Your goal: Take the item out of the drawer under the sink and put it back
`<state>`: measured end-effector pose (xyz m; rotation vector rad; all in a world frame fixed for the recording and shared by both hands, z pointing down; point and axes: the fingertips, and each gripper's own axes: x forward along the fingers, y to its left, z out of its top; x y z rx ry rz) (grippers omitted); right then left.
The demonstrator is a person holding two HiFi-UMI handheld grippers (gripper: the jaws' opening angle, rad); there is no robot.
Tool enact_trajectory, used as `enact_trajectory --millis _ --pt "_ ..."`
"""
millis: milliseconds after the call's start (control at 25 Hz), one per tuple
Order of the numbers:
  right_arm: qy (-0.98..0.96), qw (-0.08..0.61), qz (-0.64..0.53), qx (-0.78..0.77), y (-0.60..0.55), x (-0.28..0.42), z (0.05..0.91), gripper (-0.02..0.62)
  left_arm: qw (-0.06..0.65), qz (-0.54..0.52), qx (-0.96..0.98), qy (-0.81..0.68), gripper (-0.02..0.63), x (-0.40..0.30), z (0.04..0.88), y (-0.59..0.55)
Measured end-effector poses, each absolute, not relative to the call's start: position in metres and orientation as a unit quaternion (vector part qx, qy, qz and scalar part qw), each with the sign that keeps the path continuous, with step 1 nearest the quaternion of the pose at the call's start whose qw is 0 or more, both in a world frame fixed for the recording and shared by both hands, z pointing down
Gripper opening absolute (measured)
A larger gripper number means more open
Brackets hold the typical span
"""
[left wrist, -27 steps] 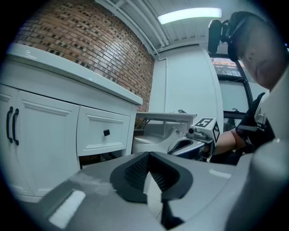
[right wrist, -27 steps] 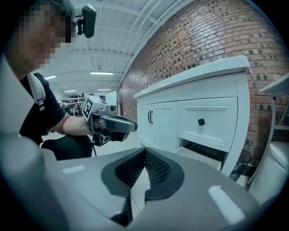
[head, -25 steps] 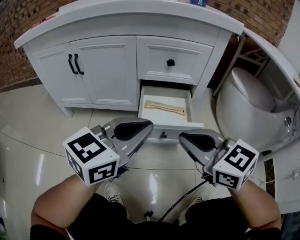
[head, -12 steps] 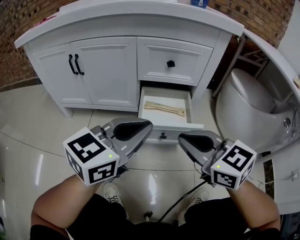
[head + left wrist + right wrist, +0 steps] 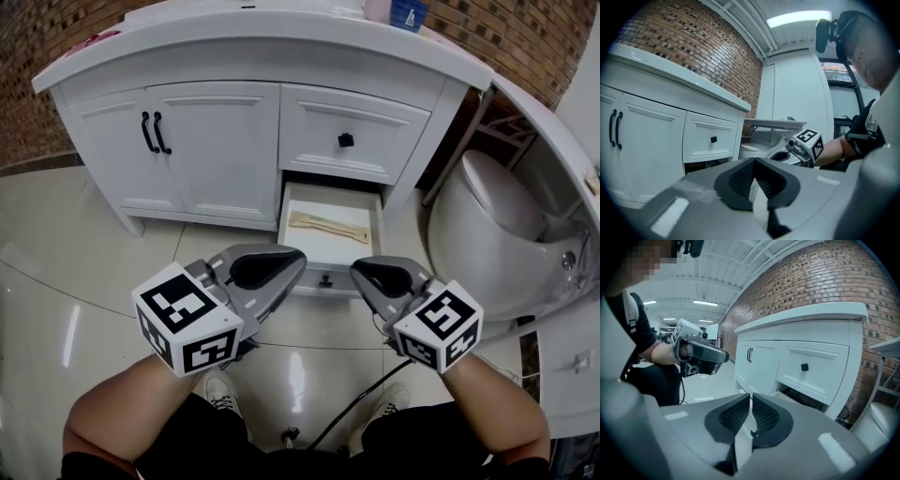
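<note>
A white vanity (image 5: 216,141) stands against a brick wall (image 5: 37,56) on a glossy tiled floor (image 5: 94,244), with a toilet (image 5: 487,225) to its right. In the head view the lower drawer (image 5: 377,234) is pulled open, and a pale wooden utensil (image 5: 328,226) lies flat inside it. The utensil sits beyond the tips of the left tongs (image 5: 286,262) and the right tongs (image 5: 367,274), roughly between them and apart from both. Its long axis runs across the drawer from left to right, with the right end slightly nearer the drawer front. Which end is the head cannot be made out.

The left gripper view shows the left tongs clenched pad to pad with nothing between them. They are level with the closed upper drawer and its black knob (image 5: 713,139). The right tongs are in frame to the right. The utensil is out of sight here.

In the right gripper view the right tongs have just been opening. A thin slit shows between the pads and nothing is in it. The left tongs are at the left, before the cabinet doors, and the utensil is again hidden.
</note>
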<state>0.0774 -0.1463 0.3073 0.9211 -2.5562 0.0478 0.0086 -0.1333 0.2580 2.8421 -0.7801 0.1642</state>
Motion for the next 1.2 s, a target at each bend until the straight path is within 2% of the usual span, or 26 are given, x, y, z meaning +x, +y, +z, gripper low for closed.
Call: enact_trajectory --millis 240,480,800,1200 --pt "-0.907 0.232 0.026 0.350 -0.177 0.084 0.306 0.065 0.095 0.056 0.961 -0.254 0.006 0.009 0.260 -0.136" --pt "-0.893 0.281 -0.030 0.350 -0.210 0.079 0.304 0.109 0.101 0.052 0.961 -0.252 0.006 0.009 0.261 -0.139" --pt "-0.847 0.414 -0.117 0.313 -0.278 0.082 0.354 0.120 0.105 0.042 0.958 -0.264 0.006 0.003 0.260 -0.152" --pt "-0.834 0.473 -0.087 0.269 -0.336 0.076 0.417 0.120 0.107 0.038 0.954 -0.277 0.006 -0.003 0.260 -0.166"
